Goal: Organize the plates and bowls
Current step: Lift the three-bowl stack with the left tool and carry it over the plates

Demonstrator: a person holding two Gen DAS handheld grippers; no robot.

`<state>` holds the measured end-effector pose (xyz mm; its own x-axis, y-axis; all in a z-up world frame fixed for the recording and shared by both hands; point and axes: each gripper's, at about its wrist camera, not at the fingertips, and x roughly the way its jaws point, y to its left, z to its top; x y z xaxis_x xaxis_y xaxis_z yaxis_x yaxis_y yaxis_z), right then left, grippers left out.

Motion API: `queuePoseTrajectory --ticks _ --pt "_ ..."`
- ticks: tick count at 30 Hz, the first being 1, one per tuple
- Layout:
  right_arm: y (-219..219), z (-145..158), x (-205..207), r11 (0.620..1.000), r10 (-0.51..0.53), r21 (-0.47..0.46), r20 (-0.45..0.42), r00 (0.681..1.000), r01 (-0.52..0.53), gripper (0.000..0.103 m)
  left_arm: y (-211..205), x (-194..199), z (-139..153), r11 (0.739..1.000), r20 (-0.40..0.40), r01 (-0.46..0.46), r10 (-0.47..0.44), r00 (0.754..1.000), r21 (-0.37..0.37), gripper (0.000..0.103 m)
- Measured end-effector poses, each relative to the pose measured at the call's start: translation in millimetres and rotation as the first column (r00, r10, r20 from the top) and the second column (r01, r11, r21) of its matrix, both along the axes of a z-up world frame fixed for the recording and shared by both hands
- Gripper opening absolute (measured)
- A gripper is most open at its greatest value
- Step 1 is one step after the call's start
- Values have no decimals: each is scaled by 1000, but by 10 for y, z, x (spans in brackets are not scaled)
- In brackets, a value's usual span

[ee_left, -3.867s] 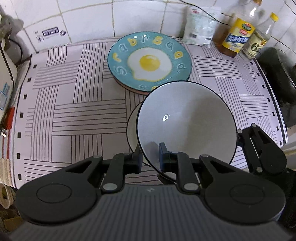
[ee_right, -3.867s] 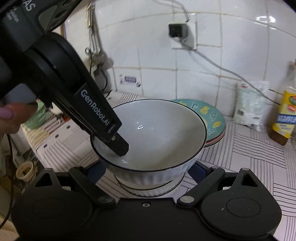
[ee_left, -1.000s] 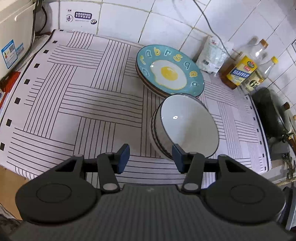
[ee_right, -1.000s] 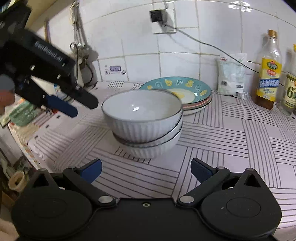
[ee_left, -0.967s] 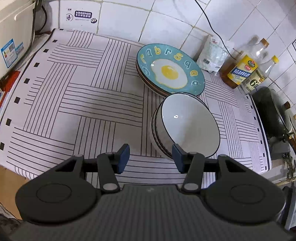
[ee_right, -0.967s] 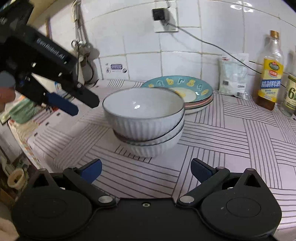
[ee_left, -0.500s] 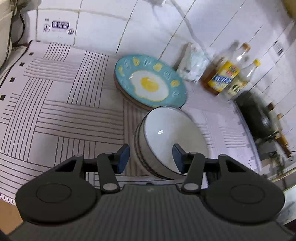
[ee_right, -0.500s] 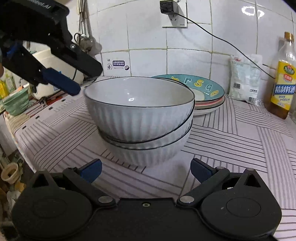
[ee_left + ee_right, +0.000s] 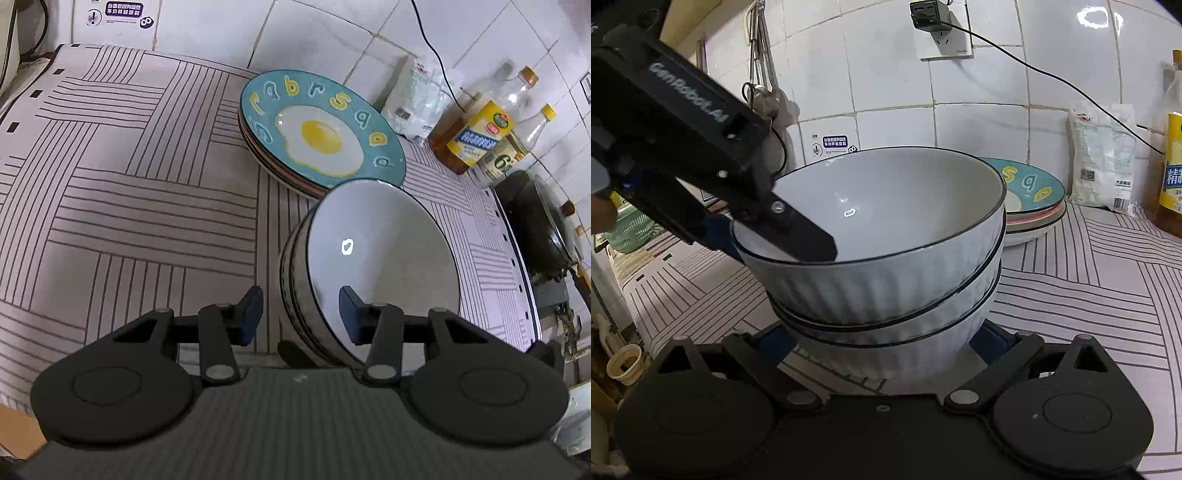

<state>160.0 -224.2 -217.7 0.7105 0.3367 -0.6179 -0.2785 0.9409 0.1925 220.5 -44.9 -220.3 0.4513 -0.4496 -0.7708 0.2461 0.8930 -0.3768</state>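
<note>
The bowl stack [image 9: 886, 258] is straddled by both spread grippers: left gripper [image 9: 301, 315] across its rim, right gripper [image 9: 882, 341] around its base.

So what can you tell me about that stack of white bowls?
The stack of white bowls is three glossy, ceramic-looking bowls nested upright, ribbed outside with thin dark rims, empty on top. It stands on the striped cloth just in front of the plates. The left claw straddles the near rim, open; the right claw brackets the base, also open.
</note>
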Motion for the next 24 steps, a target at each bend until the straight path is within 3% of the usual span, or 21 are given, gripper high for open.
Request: queuePoseTrajectory --ticks 5,16,24 --pt "1 -18 65 1000 7 20 -15 1000 -7 100 46 53 -105 996 -5 21 -21 1000 -88 43" --pt "11 -26 101 1000 10 18 -11 1000 -9 99 28 91 -221 992 -23 -38 35 999 -117 43" --pt "42 -28 3 1000 1 5 8 1000 -1 99 -24 43 -213 996 7 0 1 1000 -85 44"
